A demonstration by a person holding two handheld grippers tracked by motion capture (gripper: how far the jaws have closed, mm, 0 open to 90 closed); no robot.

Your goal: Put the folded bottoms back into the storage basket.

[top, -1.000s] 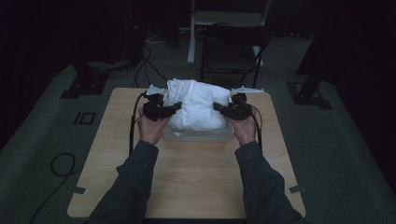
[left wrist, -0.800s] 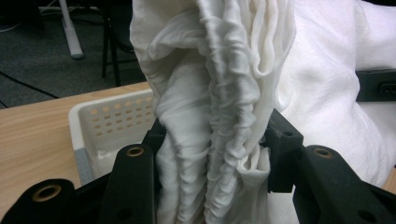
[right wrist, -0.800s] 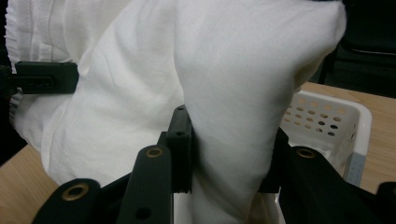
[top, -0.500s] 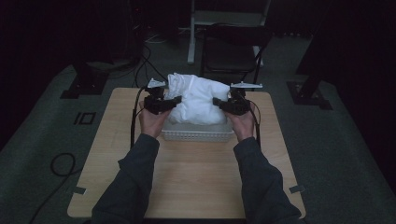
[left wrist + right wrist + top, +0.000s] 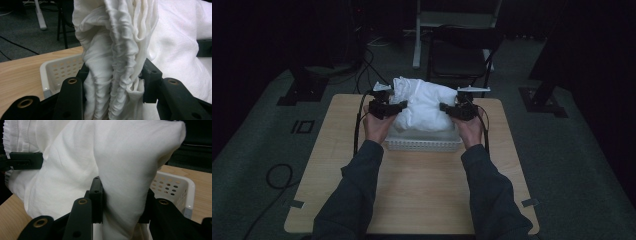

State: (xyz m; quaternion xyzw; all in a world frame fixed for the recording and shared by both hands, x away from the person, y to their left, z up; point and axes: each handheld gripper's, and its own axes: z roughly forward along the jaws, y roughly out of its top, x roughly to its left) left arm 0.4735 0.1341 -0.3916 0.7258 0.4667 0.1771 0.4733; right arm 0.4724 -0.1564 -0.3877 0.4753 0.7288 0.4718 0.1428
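Note:
A bunched white cloth (image 5: 422, 104) hangs between my two grippers, over a white perforated basket (image 5: 424, 144) on the wooden table (image 5: 412, 195). My left gripper (image 5: 396, 107) is shut on the cloth's left side. In the left gripper view the black jaws pinch a thick gathered fold of the cloth (image 5: 117, 62). My right gripper (image 5: 447, 109) is shut on the cloth's right side, and in the right gripper view a smooth fold of the cloth (image 5: 125, 182) is squeezed between its jaws. The basket's rim (image 5: 57, 66) shows just behind the cloth, and the basket's corner (image 5: 177, 188) shows to the right.
A dark chair (image 5: 459, 57) and a white stand leg (image 5: 417, 35) sit beyond the table's far edge. Black cables (image 5: 359, 120) trail from the left gripper across the table and onto the dark carpet. Black stand bases (image 5: 302, 90) flank the table.
Both hands have carried the cloth a little away from the person, toward the table's far side, over the basket. Both grips have held.

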